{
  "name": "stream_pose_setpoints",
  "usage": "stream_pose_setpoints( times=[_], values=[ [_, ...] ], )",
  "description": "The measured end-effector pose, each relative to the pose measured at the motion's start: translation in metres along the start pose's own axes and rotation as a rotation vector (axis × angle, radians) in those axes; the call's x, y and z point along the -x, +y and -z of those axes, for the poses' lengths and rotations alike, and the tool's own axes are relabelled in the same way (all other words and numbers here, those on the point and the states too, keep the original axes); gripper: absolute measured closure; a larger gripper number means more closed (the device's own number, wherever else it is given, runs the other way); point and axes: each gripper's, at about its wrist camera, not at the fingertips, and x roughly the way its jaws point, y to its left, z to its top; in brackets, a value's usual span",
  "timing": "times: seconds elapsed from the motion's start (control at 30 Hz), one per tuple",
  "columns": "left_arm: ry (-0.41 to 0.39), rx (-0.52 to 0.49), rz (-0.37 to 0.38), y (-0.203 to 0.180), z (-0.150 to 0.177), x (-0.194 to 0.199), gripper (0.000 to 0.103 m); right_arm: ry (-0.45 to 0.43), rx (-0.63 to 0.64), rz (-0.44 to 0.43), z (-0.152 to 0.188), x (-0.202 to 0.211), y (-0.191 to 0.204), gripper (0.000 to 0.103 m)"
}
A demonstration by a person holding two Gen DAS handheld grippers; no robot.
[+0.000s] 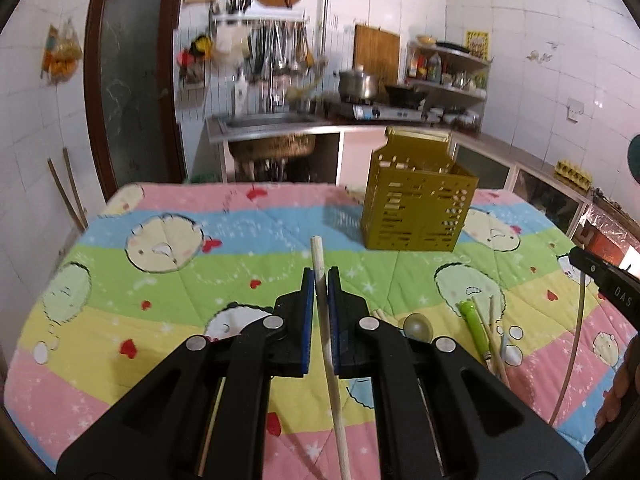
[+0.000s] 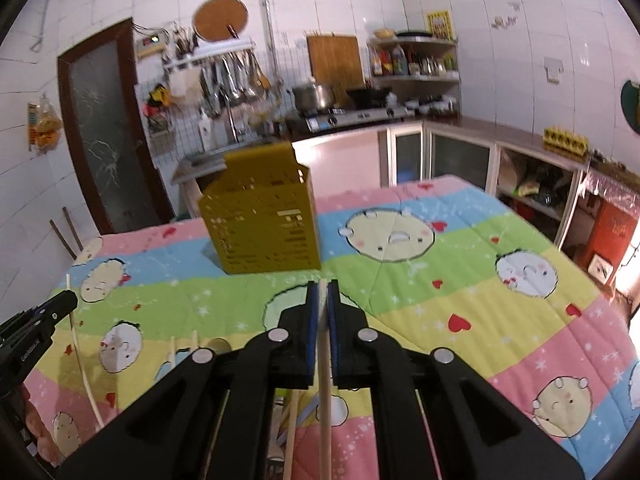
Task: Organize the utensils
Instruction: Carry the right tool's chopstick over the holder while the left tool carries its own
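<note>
My left gripper [image 1: 321,276] is shut on a pale wooden chopstick [image 1: 318,256] whose tip sticks out past the fingers, lifted above the table. My right gripper [image 2: 323,290] is shut on another wooden chopstick [image 2: 325,400] that runs back under the camera. A gold perforated utensil holder [image 1: 416,200] [image 2: 264,224] stands upright on the table, ahead of both grippers. In the left wrist view a green-handled utensil [image 1: 474,326], a metal spoon [image 1: 418,326] and loose chopsticks [image 1: 494,340] lie on the cloth to the right. The right gripper's finger [image 1: 600,276] shows at the right edge; the left gripper [image 2: 48,312] shows at the left edge of the right wrist view.
The table wears a striped cartoon-print cloth [image 1: 160,280] [image 2: 480,288]. Behind it are a sink [image 1: 268,122], a stove with a pot [image 1: 358,84], hanging utensils and a corner shelf [image 2: 416,64]. A door [image 1: 132,92] stands at the back left. Low cabinets [image 2: 532,184] run along the right.
</note>
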Motion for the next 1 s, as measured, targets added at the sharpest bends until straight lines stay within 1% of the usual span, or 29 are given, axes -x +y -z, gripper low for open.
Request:
stream_pose_setpoints(
  times=[0.1,0.23,0.3,0.37,0.53,0.63,0.8,1.0],
  values=[
    [-0.035,-0.008,-0.007,-0.002,0.004,0.014,0.097,-0.036,0.021,-0.003,0.002,0.016,0.004,0.098],
    [-0.072,0.007,-0.010,0.001,0.008,0.026,0.097,-0.076,0.027,-0.015,0.003,0.031,0.004,0.098],
    [-0.093,0.014,-0.008,0.003,0.008,0.032,0.097,-0.112,0.024,-0.014,0.002,0.040,0.002,0.098],
    [-0.113,0.012,-0.008,0.002,0.007,0.037,0.098,-0.135,0.021,-0.015,0.000,0.045,0.000,0.098],
    [-0.150,0.011,0.003,-0.001,-0.003,0.042,0.099,-0.158,0.017,-0.011,-0.011,0.047,-0.002,0.098],
    [-0.162,0.009,0.010,-0.004,-0.011,0.041,0.099,-0.172,0.016,-0.007,-0.020,0.046,-0.003,0.098],
    [-0.178,0.012,0.030,-0.010,-0.032,0.032,0.099,-0.205,0.014,-0.005,-0.043,0.040,-0.002,0.098],
    [-0.200,0.006,0.051,-0.022,-0.073,0.009,0.099,-0.242,0.024,-0.007,-0.079,0.024,0.006,0.098]
  ],
)
